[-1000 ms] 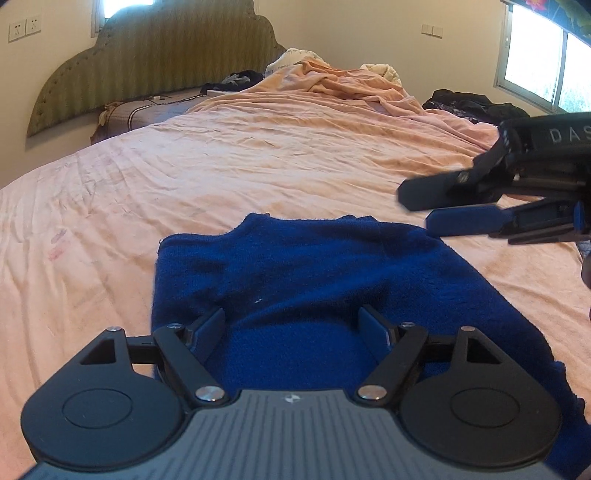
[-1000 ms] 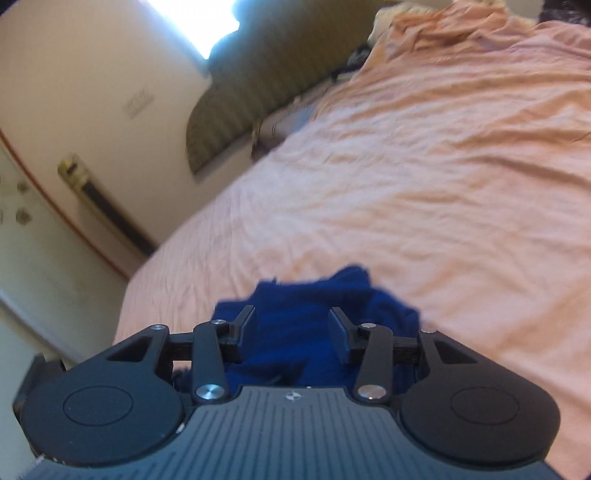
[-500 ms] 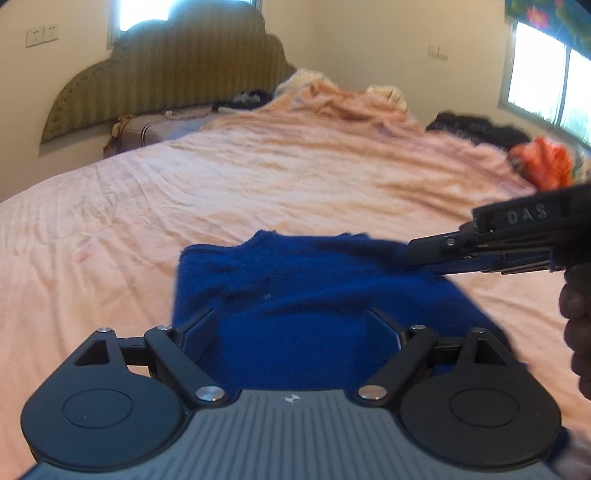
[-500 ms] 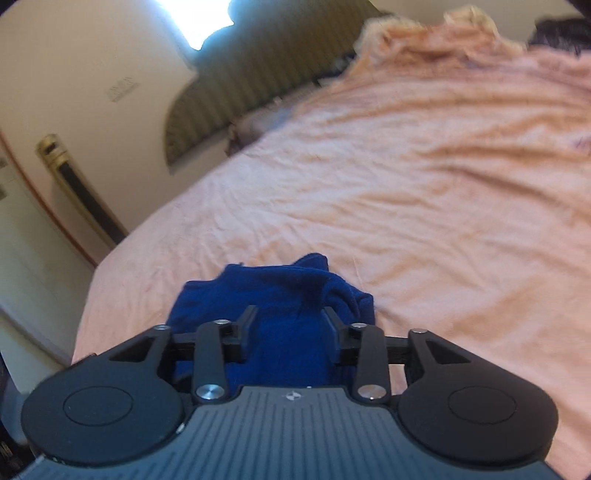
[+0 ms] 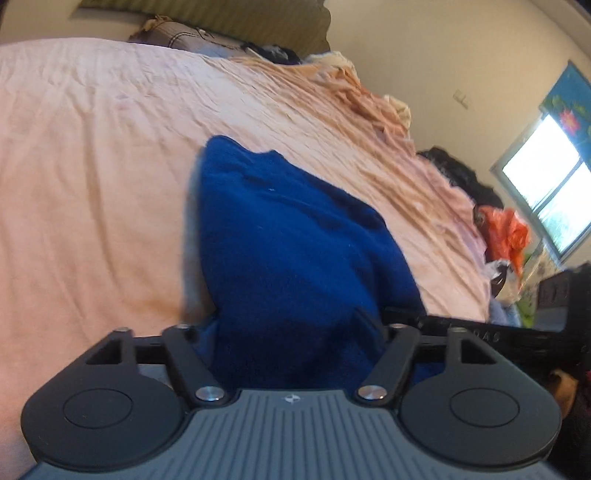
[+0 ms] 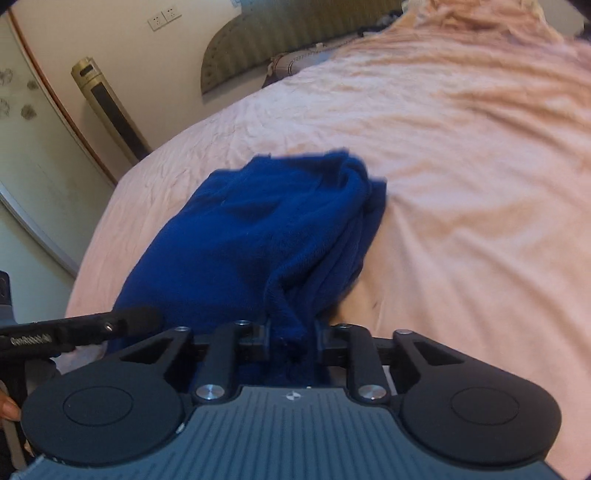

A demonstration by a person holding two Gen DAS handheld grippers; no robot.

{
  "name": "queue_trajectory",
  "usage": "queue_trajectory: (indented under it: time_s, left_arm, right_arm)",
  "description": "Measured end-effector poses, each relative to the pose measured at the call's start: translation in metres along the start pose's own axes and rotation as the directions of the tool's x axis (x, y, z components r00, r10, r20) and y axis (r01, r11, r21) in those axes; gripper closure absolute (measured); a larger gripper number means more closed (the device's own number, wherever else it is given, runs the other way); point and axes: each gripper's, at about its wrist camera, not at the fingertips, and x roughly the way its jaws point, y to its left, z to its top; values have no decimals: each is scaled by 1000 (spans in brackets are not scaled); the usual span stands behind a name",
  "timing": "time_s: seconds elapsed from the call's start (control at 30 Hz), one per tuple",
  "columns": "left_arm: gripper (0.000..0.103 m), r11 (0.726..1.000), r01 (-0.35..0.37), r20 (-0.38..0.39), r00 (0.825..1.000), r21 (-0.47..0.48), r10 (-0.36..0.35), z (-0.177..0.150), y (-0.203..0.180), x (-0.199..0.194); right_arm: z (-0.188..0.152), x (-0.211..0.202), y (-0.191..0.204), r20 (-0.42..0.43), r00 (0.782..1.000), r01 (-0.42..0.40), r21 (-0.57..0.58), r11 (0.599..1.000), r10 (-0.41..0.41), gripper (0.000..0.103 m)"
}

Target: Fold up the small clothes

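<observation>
Blue garment: a dark blue fleecy piece of clothing (image 6: 258, 229) lies bunched on the near part of the bed, doubled over with stacked layers showing along its right edge in the right wrist view; in the left wrist view (image 5: 295, 240) it runs from the near edge away toward the middle of the bed.
Bed: a wide bed under a wrinkled peach sheet (image 6: 461, 166), with bare sheet all round the far side of the garment.
Right gripper: the right gripper (image 6: 291, 338) is closed down to a narrow gap, with a frayed near corner of the blue cloth pinched between its fingers.
Left gripper: the left gripper (image 5: 291, 325) stands wide apart, the cloth heaped up between its fingers; whether either finger presses the fabric I cannot tell.
In the way: the left gripper's black finger reaches in from the left of the right wrist view, just beside the garment's near left edge; the right gripper's body crosses the lower right of the left wrist view.
Far end of bed: a padded olive headboard (image 6: 280, 44), a grey pillow (image 5: 192, 40) and a crumpled heap of peach bedding (image 5: 369, 99).
Right side of bed: dark clothes (image 5: 458, 177) and an orange item (image 5: 506, 232) near a bright window (image 5: 554, 199).
Left wall: a tall gold tower fan (image 6: 110, 107) and wall sockets (image 6: 164, 17).
</observation>
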Motion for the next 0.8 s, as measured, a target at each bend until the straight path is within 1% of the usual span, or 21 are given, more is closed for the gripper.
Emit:
queue_trajectory:
  time_s: [0.03,0.07,0.1,0.13,0.17,0.2,0.23,0.27,0.3,0.33,0.37,0.43,0.47,0.5,0.53,0.57,0.6,0.63,0.67,0.73,0.8]
  left_arm:
    - [45,999,-22,-5,1000,29,22,0,-5,4]
    - [45,999,-25,-10,1000,48,25,0,-9,7]
    - [44,998,-15,-18,1000,53,16,-1,-10,9]
    - [44,998,-9,-28,1000,58,10,-4,-10,10]
    - [44,997,-13,-17,1000,75,14,-7,-11,9]
    - [44,996,-20,-11,1000,89,21,-11,-12,7]
    - [43,996,-21,-12,1000,92,22,-14,-12,2]
    - [37,997,-11,-17,1000,82,12,-17,-11,-2]
    - [32,998,8,-22,1000,57,-7,-20,-7,-9]
    - [30,999,31,-21,999,24,-30,-25,-2,-16]
    - [30,999,50,-20,999,-14,-51,-28,2,-20]
    - [30,994,88,-15,996,-67,-89,-33,8,-23]
    - [31,992,93,-7,996,-81,-94,-33,9,-22]
    - [33,992,95,-3,995,-85,-95,-33,8,-20]
    - [42,993,88,-7,996,-82,-89,-31,5,-16]
    - [71,994,80,-30,996,-77,-82,-29,2,-12]
    - [82,995,66,-57,996,-78,-70,-27,1,-6]
    - [83,995,53,-68,996,-88,-59,-24,1,-4]
    - [88,995,53,-72,996,-86,-59,-22,0,-5]
    - [90,997,35,-70,997,-69,-40,-19,-5,-17]
    - [90,999,37,-60,997,-37,-39,-19,-12,-36]
  right_arm:
    - [6,-7,-2,30,999,14,-8,1000,-14,85]
    - [12,-12,-8,50,999,20,4,1000,-21,86]
    - [16,-14,-16,54,998,24,27,999,-26,86]
    - [16,-13,-23,33,999,21,47,999,-23,85]
    - [12,-9,-26,3,1000,14,63,998,-14,79]
    - [6,-8,-27,-21,1000,9,76,997,-8,66]
    - [0,-10,-27,-32,999,4,87,996,-1,56]
    - [-6,-15,-27,-32,999,-19,101,995,22,44]
    - [-12,-23,-30,-17,998,-53,125,991,55,40]
    - [-19,-31,-35,8,996,-84,160,984,84,35]
    - [-26,-37,-40,31,994,-113,195,974,109,33]
    - [-36,-39,-48,40,988,-152,240,959,147,35]
    - [-38,-35,-48,21,989,-145,245,959,144,44]
    - [-40,-30,-46,-2,992,-124,236,964,128,51]
    - [-40,-27,-41,7,995,-99,204,974,99,61]
    - [-38,-25,-38,-7,996,-90,193,977,93,78]
    - [-35,-23,-37,-23,994,-103,209,973,110,80]
    - [-33,-24,-36,-24,993,-111,214,971,118,81]
    - [-31,-27,-34,-22,992,-113,207,972,120,82]
    - [-31,-41,-31,-9,988,-151,208,967,156,83]
    - [-35,-53,-29,-3,984,-173,200,964,177,83]
